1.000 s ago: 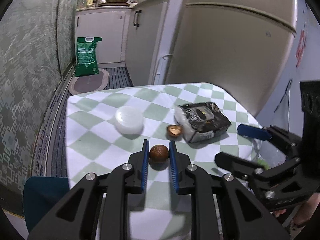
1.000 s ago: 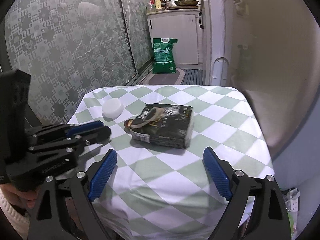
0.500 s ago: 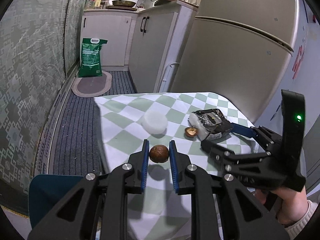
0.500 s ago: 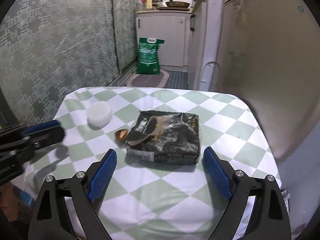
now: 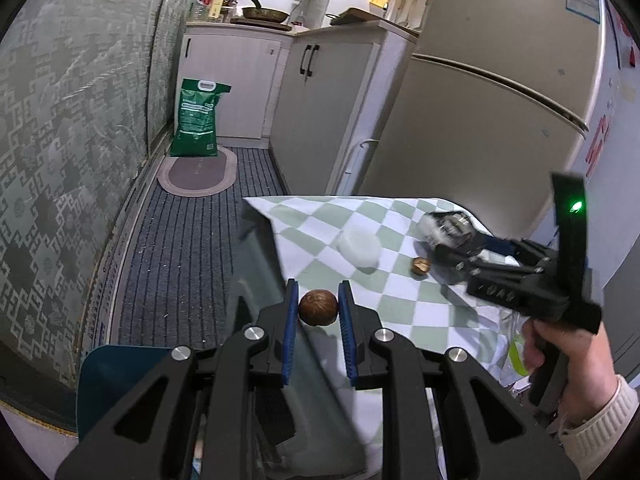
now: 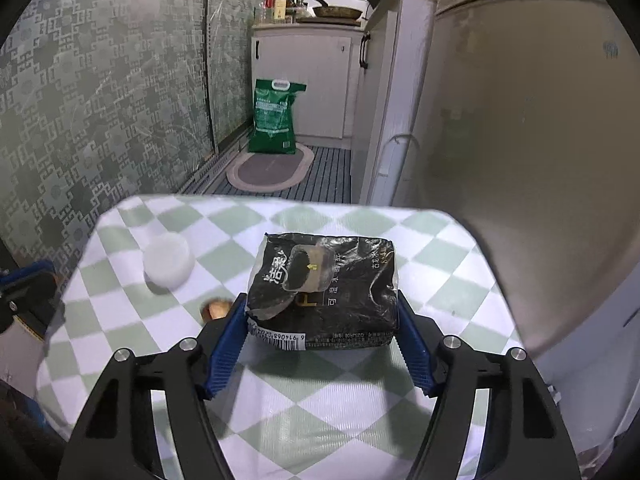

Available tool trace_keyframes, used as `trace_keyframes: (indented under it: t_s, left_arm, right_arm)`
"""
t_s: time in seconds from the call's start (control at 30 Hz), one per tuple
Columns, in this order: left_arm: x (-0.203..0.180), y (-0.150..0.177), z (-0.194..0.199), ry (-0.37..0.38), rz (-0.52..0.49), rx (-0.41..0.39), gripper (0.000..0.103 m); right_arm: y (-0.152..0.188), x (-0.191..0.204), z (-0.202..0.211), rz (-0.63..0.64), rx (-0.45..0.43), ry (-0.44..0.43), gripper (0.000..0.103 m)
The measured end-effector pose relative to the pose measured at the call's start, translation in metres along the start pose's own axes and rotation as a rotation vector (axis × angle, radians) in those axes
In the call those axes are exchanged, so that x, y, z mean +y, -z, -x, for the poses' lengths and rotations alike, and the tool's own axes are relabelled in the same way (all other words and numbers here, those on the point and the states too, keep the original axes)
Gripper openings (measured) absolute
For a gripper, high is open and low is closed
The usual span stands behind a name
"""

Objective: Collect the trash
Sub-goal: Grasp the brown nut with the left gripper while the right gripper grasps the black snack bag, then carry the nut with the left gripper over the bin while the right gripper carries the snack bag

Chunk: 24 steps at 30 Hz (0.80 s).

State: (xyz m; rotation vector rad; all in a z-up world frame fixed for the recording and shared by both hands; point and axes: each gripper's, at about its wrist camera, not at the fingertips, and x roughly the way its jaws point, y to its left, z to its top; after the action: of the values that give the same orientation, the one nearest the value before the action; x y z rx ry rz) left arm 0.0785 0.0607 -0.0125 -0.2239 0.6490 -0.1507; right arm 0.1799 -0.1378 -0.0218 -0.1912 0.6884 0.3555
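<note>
My left gripper [image 5: 318, 312] is shut on a round brown nut shell [image 5: 318, 307] and holds it in the air off the table's left edge. My right gripper [image 6: 320, 344] is open, with its jaws on either side of a black wet-wipes pack [image 6: 324, 290] that lies on the checked tablecloth [image 6: 420, 268]. A second brown shell [image 6: 216, 309] lies on the cloth just left of the pack; it also shows in the left wrist view [image 5: 421, 266]. A white round lid [image 6: 169, 261] lies further left.
A fridge [image 6: 520, 120] stands close on the right of the table. A blue chair [image 5: 120, 384] sits below my left gripper. A green bag [image 5: 196, 122] and an oval mat [image 5: 198, 174] lie on the floor by the white cabinets.
My left gripper has carried the brown shell left, off the table. My right gripper has moved forward so its open jaws now flank the black pack.
</note>
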Motion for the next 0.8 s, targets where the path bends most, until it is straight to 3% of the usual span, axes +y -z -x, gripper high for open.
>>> trace_keyframes:
  t_s: [0.47, 0.8]
  left_arm:
    - [0.051, 0.013, 0.018, -0.061, 0.045, 0.011, 0.021]
    - [0.085, 0.043, 0.015, -0.104, 0.062, 0.086, 0.022]
  right_arm:
    - [-0.032, 0.052, 0.031, 0.027, -0.061, -0.136, 0.070]
    - [-0.038, 0.105, 0.036, 0.082, -0.047, -0.265, 0.070]
